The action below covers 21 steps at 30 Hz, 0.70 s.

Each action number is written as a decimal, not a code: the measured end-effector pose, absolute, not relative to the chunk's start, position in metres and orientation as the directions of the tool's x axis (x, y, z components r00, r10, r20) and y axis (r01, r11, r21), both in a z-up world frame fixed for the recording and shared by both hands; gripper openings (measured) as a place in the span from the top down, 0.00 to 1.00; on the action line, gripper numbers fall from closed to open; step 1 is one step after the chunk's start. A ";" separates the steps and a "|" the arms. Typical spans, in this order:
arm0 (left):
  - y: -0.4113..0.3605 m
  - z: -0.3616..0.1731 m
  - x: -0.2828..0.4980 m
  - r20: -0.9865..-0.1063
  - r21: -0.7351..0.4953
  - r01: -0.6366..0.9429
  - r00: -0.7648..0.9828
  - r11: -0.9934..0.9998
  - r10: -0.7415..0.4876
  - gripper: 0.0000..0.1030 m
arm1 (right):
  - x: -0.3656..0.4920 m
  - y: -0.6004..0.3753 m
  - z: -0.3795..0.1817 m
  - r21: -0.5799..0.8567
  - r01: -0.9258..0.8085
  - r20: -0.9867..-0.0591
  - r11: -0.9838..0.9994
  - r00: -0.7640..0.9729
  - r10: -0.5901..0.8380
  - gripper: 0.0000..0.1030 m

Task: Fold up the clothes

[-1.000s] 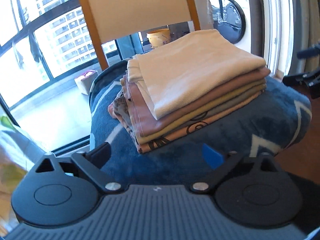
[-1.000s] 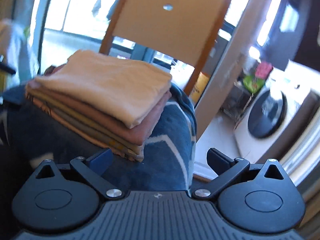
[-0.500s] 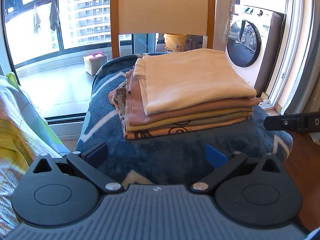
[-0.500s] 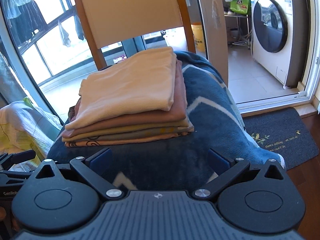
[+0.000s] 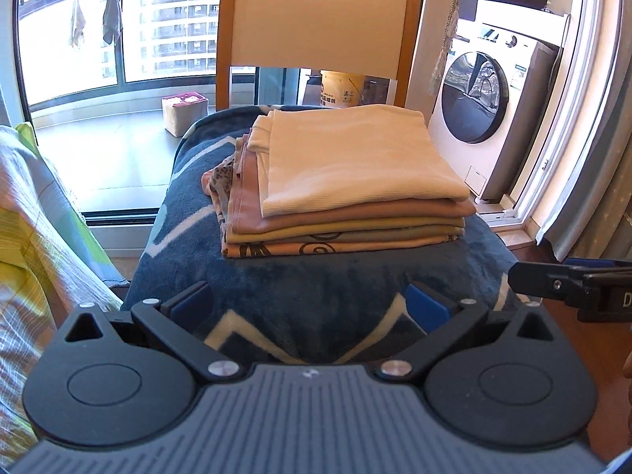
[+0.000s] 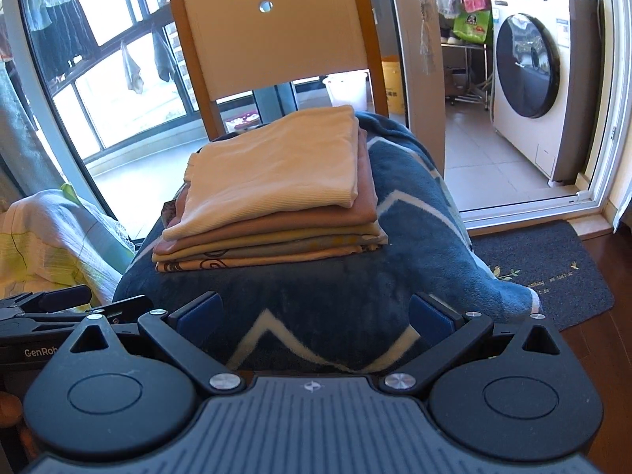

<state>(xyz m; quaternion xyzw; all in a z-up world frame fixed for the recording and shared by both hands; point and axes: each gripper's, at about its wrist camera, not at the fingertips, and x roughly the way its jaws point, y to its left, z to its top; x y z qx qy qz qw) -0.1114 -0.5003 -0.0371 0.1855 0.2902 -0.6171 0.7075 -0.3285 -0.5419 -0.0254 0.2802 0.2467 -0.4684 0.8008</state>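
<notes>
Reading "GenRob", left claw flanks folded clothes.

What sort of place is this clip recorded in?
Likely a high-rise flat by its laundry balcony: a washing machine, cloths hanging at the window, folded clothes stacked on a blanket-covered chair.

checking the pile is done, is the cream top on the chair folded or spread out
Folded: the cream top lies as a neat flat rectangle on the stack.

folded stack on blanket, chair back behind.
</notes>
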 end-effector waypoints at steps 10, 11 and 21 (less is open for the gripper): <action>-0.480 -0.025 -0.119 -0.653 -0.081 0.969 0.125 0.233 -0.747 0.01 | -0.338 -0.531 -0.016 0.218 0.874 -0.643 0.434 0.463 -0.610 0.00; -0.477 -0.024 -0.120 -0.653 -0.077 0.968 0.131 0.238 -0.746 0.01 | -0.339 -0.529 -0.015 0.217 0.875 -0.643 0.433 0.462 -0.611 0.00; -0.446 -0.005 -0.131 -0.630 -0.045 0.966 0.169 0.253 -0.758 0.01 | -0.340 -0.503 0.000 0.146 0.874 -0.640 0.464 0.441 -0.629 0.00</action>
